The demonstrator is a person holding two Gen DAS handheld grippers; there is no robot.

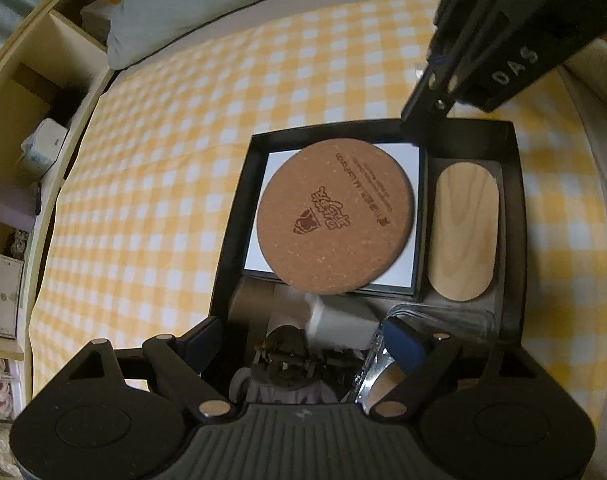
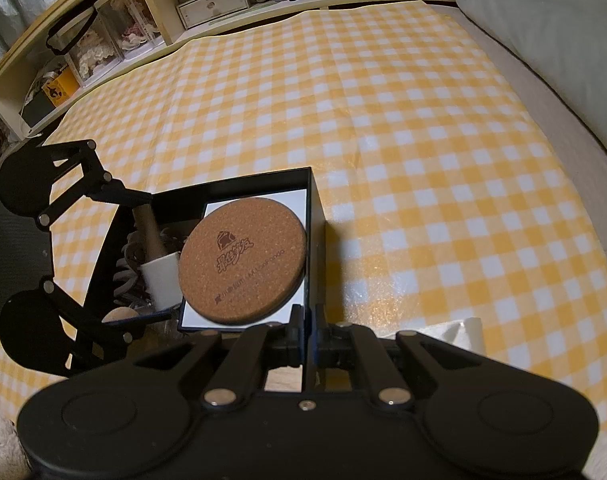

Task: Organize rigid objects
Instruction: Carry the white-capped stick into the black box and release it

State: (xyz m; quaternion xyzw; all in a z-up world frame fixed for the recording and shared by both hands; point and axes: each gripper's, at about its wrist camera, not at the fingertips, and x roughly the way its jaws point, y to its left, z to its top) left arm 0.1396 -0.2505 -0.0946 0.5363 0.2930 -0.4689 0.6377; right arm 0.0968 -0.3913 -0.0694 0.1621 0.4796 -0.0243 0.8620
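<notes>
Cork, round and stamped with a dark logo, the coaster (image 1: 335,216) lies at the centre of the left wrist view on a white square card (image 1: 399,280), inside the black box (image 1: 231,240) that seems to serve as the organiser. It overhangs the card's lower edge, so it rests loosely rather than being seated.

To its right in that view, an oval wooden piece (image 1: 465,232) fills a narrow compartment of its own, which suggests each item is meant to have a slot. Below the coaster, a white cylinder (image 1: 335,326), a dark figurine-like object (image 1: 287,356) and a clear glass or plastic piece (image 1: 455,316) crowd the remaining section; what they are exactly is hard to tell.

Over that crowded part hangs the left gripper (image 1: 303,344), jaws spread wide with nothing pressed between them, probably lined up to take or shift one of those items.

At the bottom centre of the right wrist view, the right gripper (image 2: 308,332) is closed tight on the box's near wall (image 2: 310,344), likely steadying the box while the other hand works.

Yellow-and-white checked cloth (image 2: 383,120) covers the surface, with shelving (image 2: 151,4) along the upper left and a grey pillow (image 2: 551,28) at the upper right.
</notes>
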